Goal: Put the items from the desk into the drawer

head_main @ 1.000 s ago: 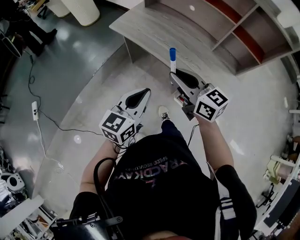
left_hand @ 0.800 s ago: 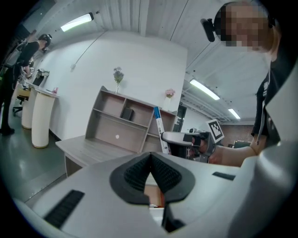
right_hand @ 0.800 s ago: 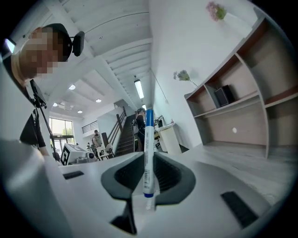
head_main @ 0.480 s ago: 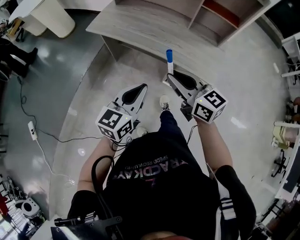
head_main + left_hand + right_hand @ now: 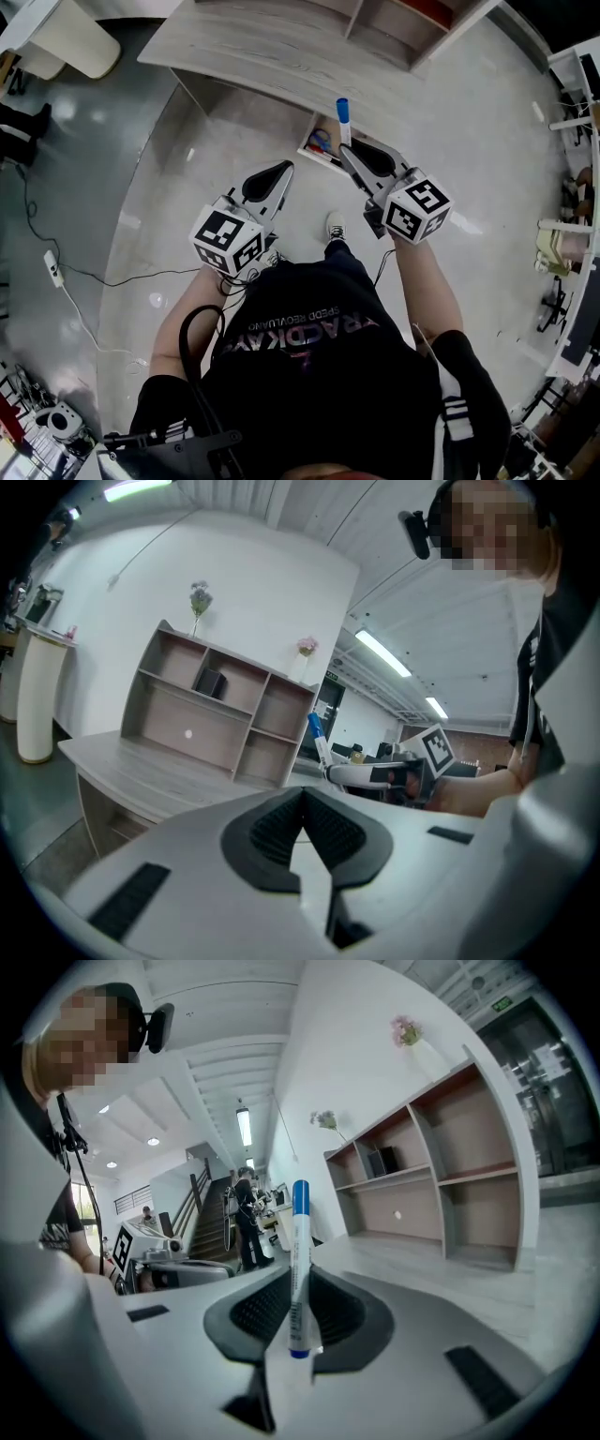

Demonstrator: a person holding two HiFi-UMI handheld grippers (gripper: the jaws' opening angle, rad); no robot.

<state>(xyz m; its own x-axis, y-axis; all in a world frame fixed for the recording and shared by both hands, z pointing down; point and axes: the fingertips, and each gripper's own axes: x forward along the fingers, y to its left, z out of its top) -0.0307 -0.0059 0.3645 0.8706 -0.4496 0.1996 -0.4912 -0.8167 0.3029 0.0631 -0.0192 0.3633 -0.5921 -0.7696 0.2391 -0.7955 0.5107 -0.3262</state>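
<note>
My right gripper (image 5: 350, 150) is shut on a white marker with a blue cap (image 5: 343, 118), held upright with the cap on top; in the right gripper view the marker (image 5: 298, 1269) stands pinched between the pads. It hangs in front of the wooden desk (image 5: 262, 47), just beside an open drawer (image 5: 317, 145) that holds some small blue and red things. My left gripper (image 5: 285, 169) is lower left of it, over the floor, shut with nothing in it (image 5: 302, 803). The left gripper view also shows the marker (image 5: 319, 738) and the right gripper (image 5: 366, 773).
A shelf unit (image 5: 394, 19) stands on the desk's back; in the left gripper view it (image 5: 225, 714) holds a dark box. A cable and power strip (image 5: 52, 267) lie on the floor at left. A white pedestal (image 5: 66, 42) stands at top left. Furniture (image 5: 572, 281) lines the right.
Both grippers have moved closer to the desk, the right one still holding the marker. The open drawer under the desk's edge has come into view beside the right gripper.
</note>
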